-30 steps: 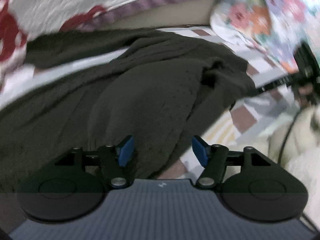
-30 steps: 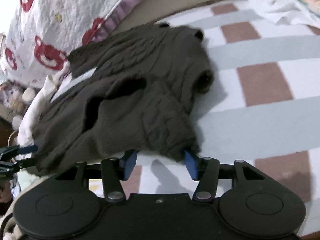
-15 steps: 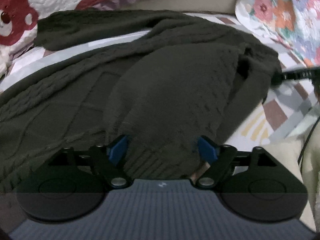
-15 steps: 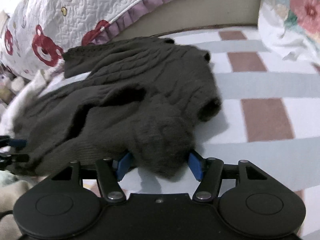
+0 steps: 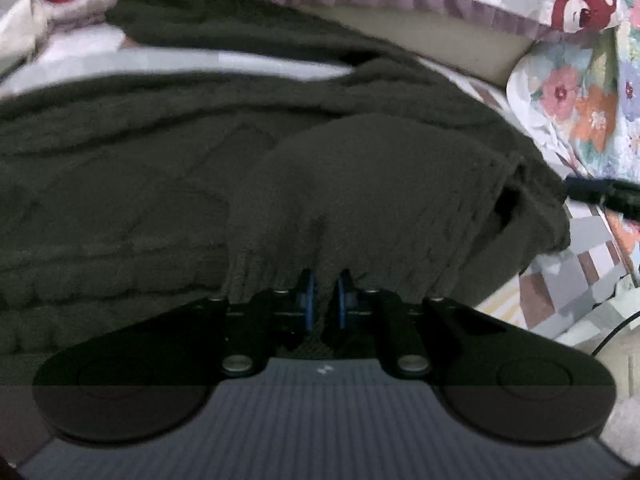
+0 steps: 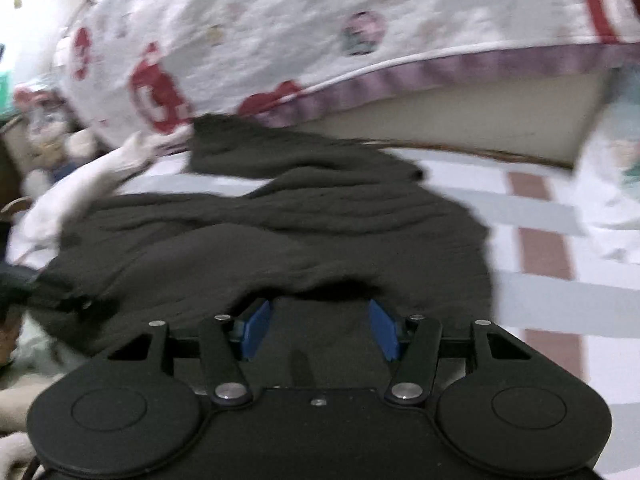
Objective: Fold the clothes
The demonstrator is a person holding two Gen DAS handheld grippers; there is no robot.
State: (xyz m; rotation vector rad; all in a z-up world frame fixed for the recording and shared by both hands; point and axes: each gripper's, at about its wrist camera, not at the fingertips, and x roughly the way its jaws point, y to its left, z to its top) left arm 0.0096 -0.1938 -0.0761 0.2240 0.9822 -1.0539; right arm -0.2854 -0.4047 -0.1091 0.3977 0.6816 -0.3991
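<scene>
A dark brown knitted sweater [image 5: 160,184] lies crumpled on a checked bedsheet [image 6: 560,292]. In the left wrist view my left gripper [image 5: 324,300] is shut on the ribbed edge of the sweater, with fabric pinched between the blue pads. In the right wrist view the sweater [image 6: 320,232] spreads ahead and my right gripper [image 6: 322,328] is open, its blue pads wide apart with sweater fabric lying between them. The right gripper also shows at the right edge of the left wrist view [image 5: 604,192], at the sweater's far corner.
A white quilt with red bear prints [image 6: 300,32] hangs over the bed's far side. A floral pillow [image 5: 580,100] lies at the right. Soft toys [image 6: 44,136] sit at the far left. Pale cloth [image 6: 24,360] lies near the left edge.
My left gripper has closed on the sweater's ribbed edge. My right gripper has pushed forward over the sweater, its jaws still open, and the view has tilted up toward the quilt.
</scene>
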